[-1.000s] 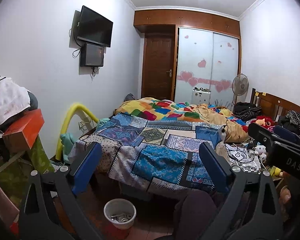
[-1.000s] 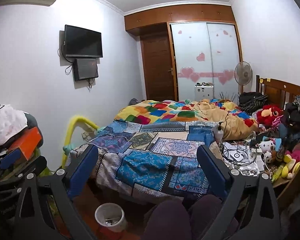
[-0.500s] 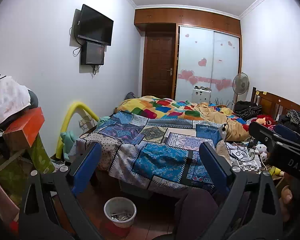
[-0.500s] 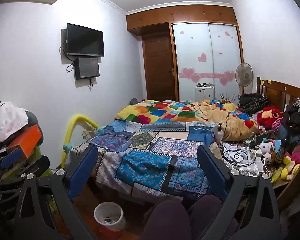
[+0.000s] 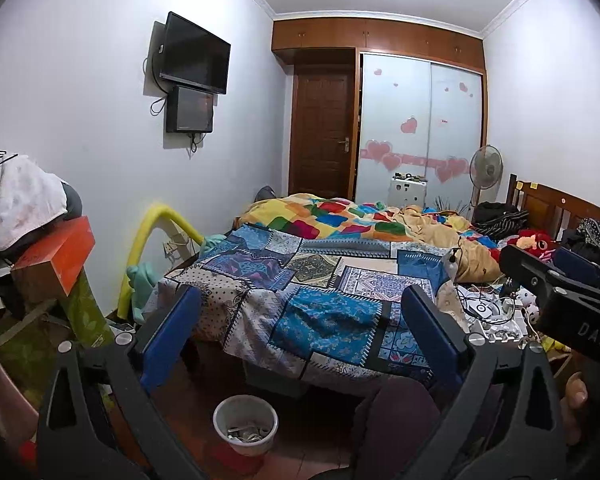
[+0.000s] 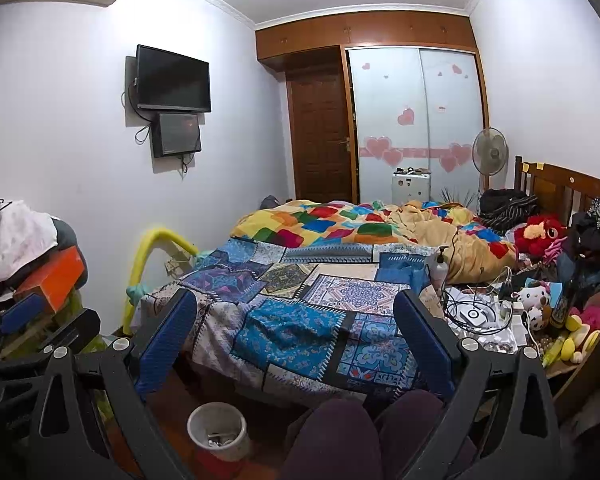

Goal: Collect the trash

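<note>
A small white trash bin (image 5: pixel 245 424) with some litter inside stands on the floor at the foot of the bed; it also shows in the right wrist view (image 6: pixel 217 430). My left gripper (image 5: pixel 300 320) is open and empty, held above the bin and facing the bed. My right gripper (image 6: pixel 296 320) is open and empty at the same height. The right gripper's body (image 5: pixel 560 296) shows at the right in the left wrist view. The left gripper's body (image 6: pixel 32 332) shows at the left in the right wrist view.
A bed (image 5: pixel 324 280) with patchwork blankets fills the middle. Cables, small devices and plush toys (image 6: pixel 496 312) clutter its right side. A pile with an orange box (image 5: pixel 56 260) stands at the left. The person's knees (image 6: pixel 360 436) are below. A door and wardrobe stand at the back.
Both grippers have drifted very slightly; the view has tilted a little. Both stay open and empty.
</note>
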### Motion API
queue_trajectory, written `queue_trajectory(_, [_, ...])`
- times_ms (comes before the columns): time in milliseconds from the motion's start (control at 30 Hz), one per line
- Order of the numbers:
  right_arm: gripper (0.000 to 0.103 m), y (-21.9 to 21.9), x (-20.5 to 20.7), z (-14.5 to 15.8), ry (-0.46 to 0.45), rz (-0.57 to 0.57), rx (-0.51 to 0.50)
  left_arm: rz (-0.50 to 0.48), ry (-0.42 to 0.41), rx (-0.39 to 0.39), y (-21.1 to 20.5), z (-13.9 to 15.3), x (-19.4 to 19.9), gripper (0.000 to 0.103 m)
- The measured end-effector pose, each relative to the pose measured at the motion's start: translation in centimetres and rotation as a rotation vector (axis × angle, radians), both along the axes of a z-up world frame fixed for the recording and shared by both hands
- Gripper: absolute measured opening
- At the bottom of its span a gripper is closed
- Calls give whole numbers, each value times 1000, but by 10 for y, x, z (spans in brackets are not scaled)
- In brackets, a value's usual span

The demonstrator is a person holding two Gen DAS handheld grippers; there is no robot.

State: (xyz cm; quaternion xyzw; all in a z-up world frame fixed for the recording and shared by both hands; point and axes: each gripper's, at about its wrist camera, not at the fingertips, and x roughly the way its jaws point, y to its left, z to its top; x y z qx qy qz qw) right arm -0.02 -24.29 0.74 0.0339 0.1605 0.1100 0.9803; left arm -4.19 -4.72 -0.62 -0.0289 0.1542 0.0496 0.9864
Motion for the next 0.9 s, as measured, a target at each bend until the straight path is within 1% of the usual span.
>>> queue_trajectory(900, [98, -4, 4, 3, -2, 26, -10, 20, 0, -15, 7, 5, -2, 102])
